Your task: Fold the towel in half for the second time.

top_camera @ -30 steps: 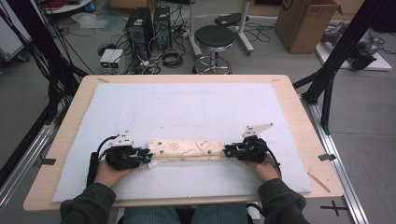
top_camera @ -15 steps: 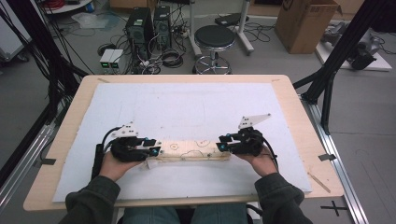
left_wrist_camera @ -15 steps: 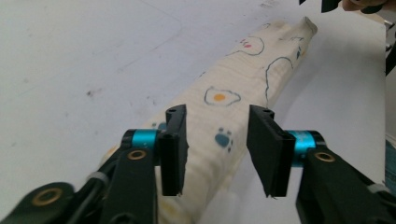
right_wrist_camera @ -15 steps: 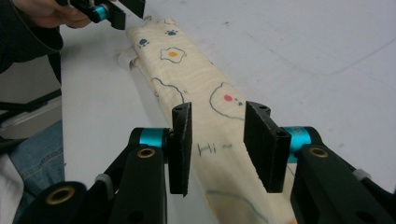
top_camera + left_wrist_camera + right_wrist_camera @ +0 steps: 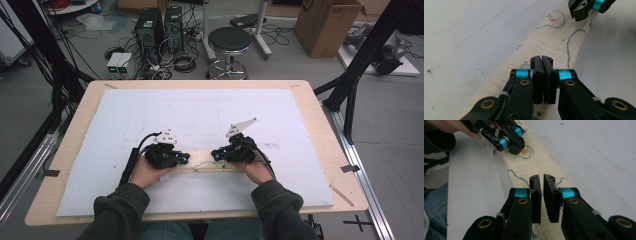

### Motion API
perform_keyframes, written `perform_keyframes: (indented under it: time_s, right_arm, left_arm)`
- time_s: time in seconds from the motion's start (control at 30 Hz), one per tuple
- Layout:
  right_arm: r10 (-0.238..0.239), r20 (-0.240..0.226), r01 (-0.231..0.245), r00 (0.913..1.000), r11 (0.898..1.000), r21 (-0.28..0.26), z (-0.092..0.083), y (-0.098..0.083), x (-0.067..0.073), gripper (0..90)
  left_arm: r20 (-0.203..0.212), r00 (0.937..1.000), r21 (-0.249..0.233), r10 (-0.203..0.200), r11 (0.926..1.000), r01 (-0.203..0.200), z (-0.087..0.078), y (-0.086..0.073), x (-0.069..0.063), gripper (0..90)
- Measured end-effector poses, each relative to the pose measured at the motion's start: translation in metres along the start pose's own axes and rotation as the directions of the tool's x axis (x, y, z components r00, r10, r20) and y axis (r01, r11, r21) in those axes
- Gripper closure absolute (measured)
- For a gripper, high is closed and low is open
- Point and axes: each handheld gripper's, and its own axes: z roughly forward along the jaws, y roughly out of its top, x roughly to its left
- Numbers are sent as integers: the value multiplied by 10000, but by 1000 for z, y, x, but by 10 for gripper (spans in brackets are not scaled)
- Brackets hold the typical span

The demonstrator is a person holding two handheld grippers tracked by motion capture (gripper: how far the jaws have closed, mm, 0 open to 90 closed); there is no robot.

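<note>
Wooden worktop (image 5: 325, 150) carries a white foam sheet (image 5: 200, 110) over most of its top, with bare wood at the edges. Behind it on the floor: black stool (image 5: 229, 42), two PC towers (image 5: 159, 25) with a cable tangle (image 5: 175, 60), a small white box (image 5: 119, 62) and a cardboard box (image 5: 327, 25) far right. Black frame struts (image 5: 360, 65) stand at both sides, with a metal rail (image 5: 367, 195) along the worktop's right edge.
</note>
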Motion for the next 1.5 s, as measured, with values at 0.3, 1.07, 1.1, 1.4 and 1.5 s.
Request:
perform_keyframes:
  time_s: [0.3,1.07,1.1,1.4,1.5]
  right_arm:
    - [-437,302,416,9986,9969,663,12,-15,5,849]
    - [-526,1107,492,9925,9982,337,-34,-62,-8,762]
    - [-517,1130,485,9923,9984,305,-36,-64,-9,759]
    - [-542,993,553,9936,9984,-80,-44,-60,-10,651]
    - [-610,989,645,9932,9974,-325,-43,-49,-11,602]
  left_arm:
    - [-348,9983,521,473,9976,-454,1,-12,-5,873]
    - [-572,9983,77,-78,9999,83,-33,-44,9,832]
    - [-578,9982,27,-165,9999,166,-34,-46,10,832]
    - [-572,9984,-643,-19,9979,-18,-48,-41,14,748]
    - [-687,9976,-950,-110,9955,44,-53,-35,20,725]
